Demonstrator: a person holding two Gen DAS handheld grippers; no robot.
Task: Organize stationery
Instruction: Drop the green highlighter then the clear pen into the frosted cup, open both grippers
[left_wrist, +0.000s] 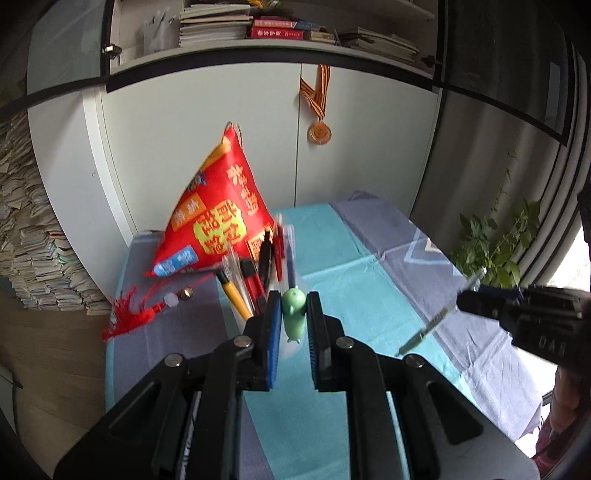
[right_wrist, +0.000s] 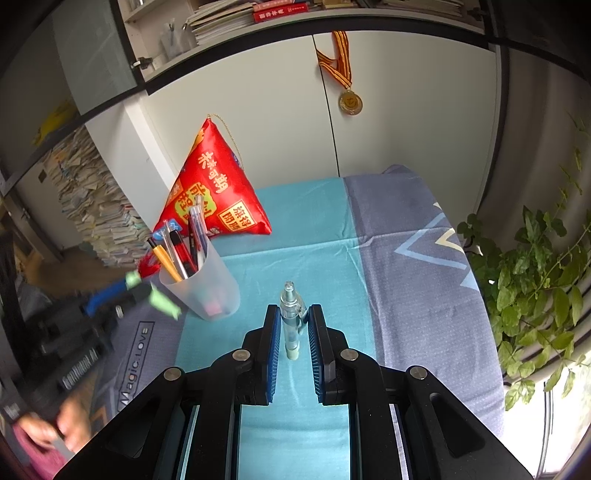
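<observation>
My left gripper (left_wrist: 293, 300) is shut on a green pen (left_wrist: 294, 326) with a small cartoon figure on top, held up in the air. Just behind it stands a translucent cup (right_wrist: 210, 291) holding several pens (left_wrist: 243, 284). From the right wrist view, the left gripper (right_wrist: 142, 290) hovers beside the cup's left side, the green pen (right_wrist: 164, 301) sticking out of it. My right gripper (right_wrist: 294, 311) is shut on a clear pen (right_wrist: 290, 301) that points forward above the teal cloth. In the left wrist view the right gripper (left_wrist: 463, 302) grips the clear pen (left_wrist: 430, 326) at the right.
A red triangular pillow (right_wrist: 214, 192) leans at the back of the table, with a red tassel (left_wrist: 125, 314) trailing left. A teal and grey-blue cloth (right_wrist: 406, 258) covers the table. White cabinet doors with a medal (right_wrist: 351, 101) stand behind; a leafy plant (right_wrist: 535, 277) is right. A hand (right_wrist: 70, 424) shows lower left.
</observation>
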